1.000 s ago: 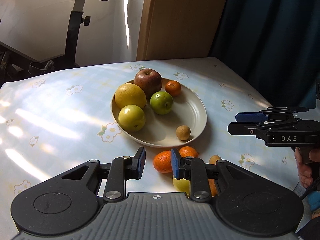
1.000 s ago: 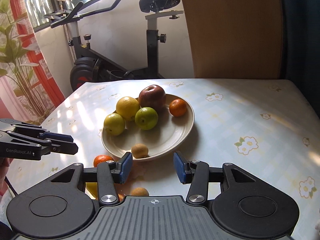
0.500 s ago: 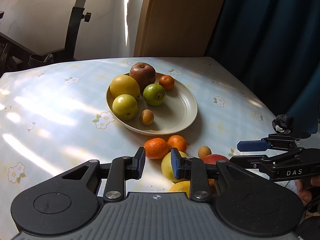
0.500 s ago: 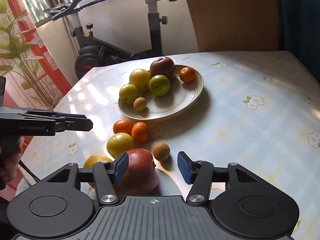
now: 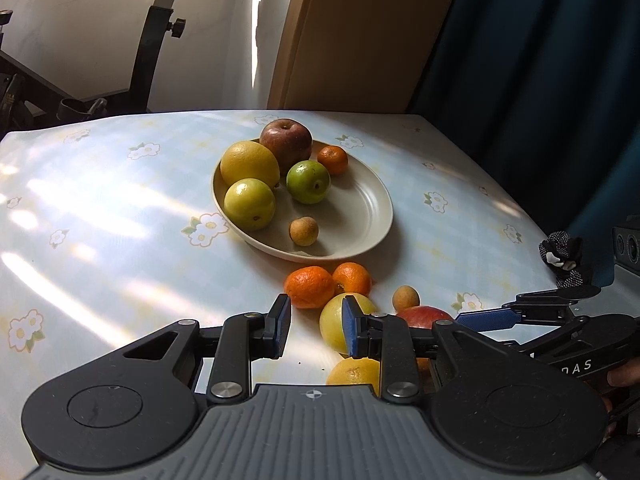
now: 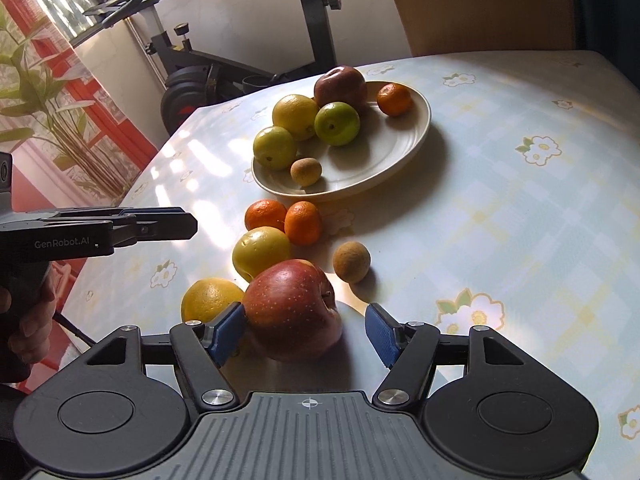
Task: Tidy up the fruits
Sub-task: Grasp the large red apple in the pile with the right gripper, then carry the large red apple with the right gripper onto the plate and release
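The likeliest slip is a nudge rather than a grip: the right tool (image 6: pixel 306 332) stands wide open around the large red apple (image 6: pixel 294 310), but off-centre, its left blue pad touching or nearly touching the skin while the right pad stands well clear. Closing from here could roll the apple into the yellow-green round fruit (image 6: pixel 261 253) and the yellow citrus (image 6: pixel 210 298) just beside it (all loose on the counter (image 6: pixel 500 208), so easily scattered). The apple lies between the pads, near the counter's front edge, well short of the shallow cream plate (image 6: pixel 416 128) already holding six fruits. The left tool (image 5: pixel 314 326) hovers open and empty near the two small orange mandarins (image 5: pixel 326 284).
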Available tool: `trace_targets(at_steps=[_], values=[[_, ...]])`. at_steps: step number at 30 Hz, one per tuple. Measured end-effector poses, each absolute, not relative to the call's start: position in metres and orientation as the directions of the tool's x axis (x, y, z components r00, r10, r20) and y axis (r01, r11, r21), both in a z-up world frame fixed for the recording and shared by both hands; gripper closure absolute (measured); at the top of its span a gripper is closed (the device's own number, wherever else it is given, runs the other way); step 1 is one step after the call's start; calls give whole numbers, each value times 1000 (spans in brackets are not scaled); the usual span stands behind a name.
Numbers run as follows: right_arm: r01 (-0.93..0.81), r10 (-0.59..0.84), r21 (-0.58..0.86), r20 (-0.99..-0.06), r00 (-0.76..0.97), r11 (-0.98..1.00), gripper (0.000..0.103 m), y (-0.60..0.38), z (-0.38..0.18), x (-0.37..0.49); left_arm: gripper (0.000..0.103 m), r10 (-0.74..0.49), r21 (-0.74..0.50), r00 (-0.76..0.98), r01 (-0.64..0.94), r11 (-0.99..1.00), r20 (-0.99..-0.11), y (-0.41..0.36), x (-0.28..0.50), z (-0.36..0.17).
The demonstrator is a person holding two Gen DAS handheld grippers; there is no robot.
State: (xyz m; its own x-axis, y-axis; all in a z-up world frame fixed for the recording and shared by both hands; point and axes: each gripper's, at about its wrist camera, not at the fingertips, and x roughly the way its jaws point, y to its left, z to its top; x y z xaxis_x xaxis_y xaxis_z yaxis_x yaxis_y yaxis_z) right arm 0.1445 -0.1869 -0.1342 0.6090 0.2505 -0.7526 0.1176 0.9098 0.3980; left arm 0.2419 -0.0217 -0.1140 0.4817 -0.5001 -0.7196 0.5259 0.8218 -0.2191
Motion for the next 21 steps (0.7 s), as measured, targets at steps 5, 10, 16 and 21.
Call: trace_targets(at_steps=[5, 10, 16, 21], values=[[129, 314, 476, -738, 598, 870, 39, -194, -144, 150, 74, -502, -224, 478, 524, 822, -721, -22, 243, -116], [123, 379, 536, -723, 578, 835, 41, -196, -155, 155, 74, -499, -225, 476, 521, 823, -724, -22, 243, -117], [100, 428, 566, -717, 550, 818, 45, -191, -161, 161, 74, -499, -226, 475, 521, 824, -725, -23, 243, -117], [69, 364, 476, -750, 552, 877, 46, -182, -151, 162, 74, -499, -228, 475, 518, 824, -725, -23, 243, -118]])
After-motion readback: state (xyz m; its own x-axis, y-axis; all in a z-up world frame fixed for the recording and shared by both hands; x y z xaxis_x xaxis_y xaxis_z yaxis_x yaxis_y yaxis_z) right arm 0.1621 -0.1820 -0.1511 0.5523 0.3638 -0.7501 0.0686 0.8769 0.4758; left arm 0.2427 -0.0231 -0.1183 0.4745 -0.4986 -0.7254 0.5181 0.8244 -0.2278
